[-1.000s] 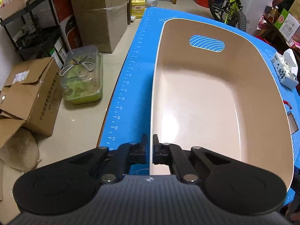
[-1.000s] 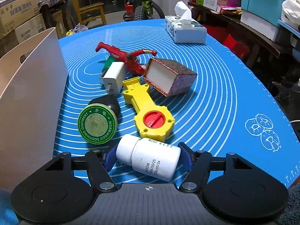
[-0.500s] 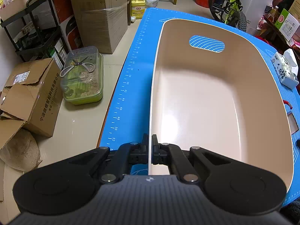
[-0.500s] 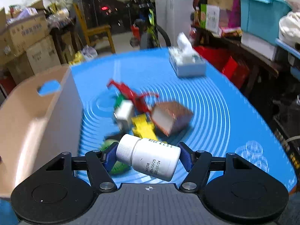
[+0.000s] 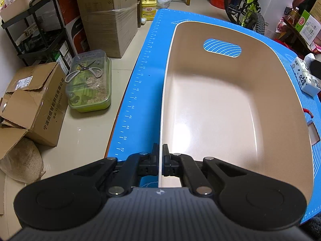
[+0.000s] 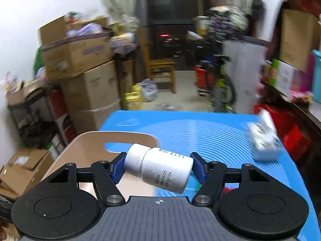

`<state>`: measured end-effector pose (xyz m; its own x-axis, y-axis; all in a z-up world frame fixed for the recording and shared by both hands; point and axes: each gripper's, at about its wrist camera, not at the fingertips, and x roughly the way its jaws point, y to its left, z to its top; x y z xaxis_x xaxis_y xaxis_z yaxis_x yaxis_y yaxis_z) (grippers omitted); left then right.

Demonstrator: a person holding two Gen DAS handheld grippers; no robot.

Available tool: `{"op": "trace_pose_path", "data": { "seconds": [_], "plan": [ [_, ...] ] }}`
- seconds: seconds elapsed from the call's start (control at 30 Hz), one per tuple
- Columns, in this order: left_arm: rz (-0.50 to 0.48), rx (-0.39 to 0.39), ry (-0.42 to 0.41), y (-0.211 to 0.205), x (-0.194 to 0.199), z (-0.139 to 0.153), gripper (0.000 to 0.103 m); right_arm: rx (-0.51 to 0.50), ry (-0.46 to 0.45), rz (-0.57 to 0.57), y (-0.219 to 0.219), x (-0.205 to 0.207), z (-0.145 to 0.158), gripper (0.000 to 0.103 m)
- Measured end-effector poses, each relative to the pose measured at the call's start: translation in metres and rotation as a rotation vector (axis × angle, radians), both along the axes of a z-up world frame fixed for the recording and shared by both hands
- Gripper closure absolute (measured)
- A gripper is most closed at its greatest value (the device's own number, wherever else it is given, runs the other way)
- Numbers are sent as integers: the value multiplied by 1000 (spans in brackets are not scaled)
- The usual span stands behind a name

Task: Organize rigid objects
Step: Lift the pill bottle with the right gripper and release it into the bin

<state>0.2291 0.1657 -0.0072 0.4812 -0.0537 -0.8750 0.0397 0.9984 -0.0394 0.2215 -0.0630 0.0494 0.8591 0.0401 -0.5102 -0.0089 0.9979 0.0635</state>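
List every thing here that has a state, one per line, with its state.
Left gripper: shut on the near rim of the bin.
Right gripper: shut on the pill bottle.
Pill bottle: capped, tilted, held off the mat.
Bin: upright on the blue mat, nothing visible inside.
Tissue box: a tissue sticks out of its top.

One beige bin (image 5: 230,108) sits on one blue mat (image 5: 140,92). One white bottle (image 6: 160,170) hangs above the bin's near end. One tissue box (image 5: 305,80) lies right of the bin. On the floor left of the bin stand one clear-lidded green tub (image 5: 90,88) carrying one pair of scissors (image 5: 84,72), and roughly four cardboard boxes, though blur makes that count uncertain.
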Motion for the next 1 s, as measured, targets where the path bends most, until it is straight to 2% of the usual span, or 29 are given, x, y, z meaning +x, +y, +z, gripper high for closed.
{"op": "trace_pose_path", "data": {
  "seconds": [0.13,0.37,0.6,0.73,0.83,1.0],
  "plan": [
    [1,1,0,1,0,0,99,11,55,78,32,23,-10,33],
    [6,7,0,1,1,0,99,-114,177,245,80,41,-35,33],
    [6,9,0,1,1,0,99,-211,327,346,110,47,-65,33],
    [7,8,1,0,0,-1,99,-206,342,345,109,48,-64,33],
    [8,8,1,0,1,-1,99,-188,339,331,100,43,-61,28],
    [11,9,-1,-1,0,0,99,-148,277,304,80,35,-43,20]
  ]
}}
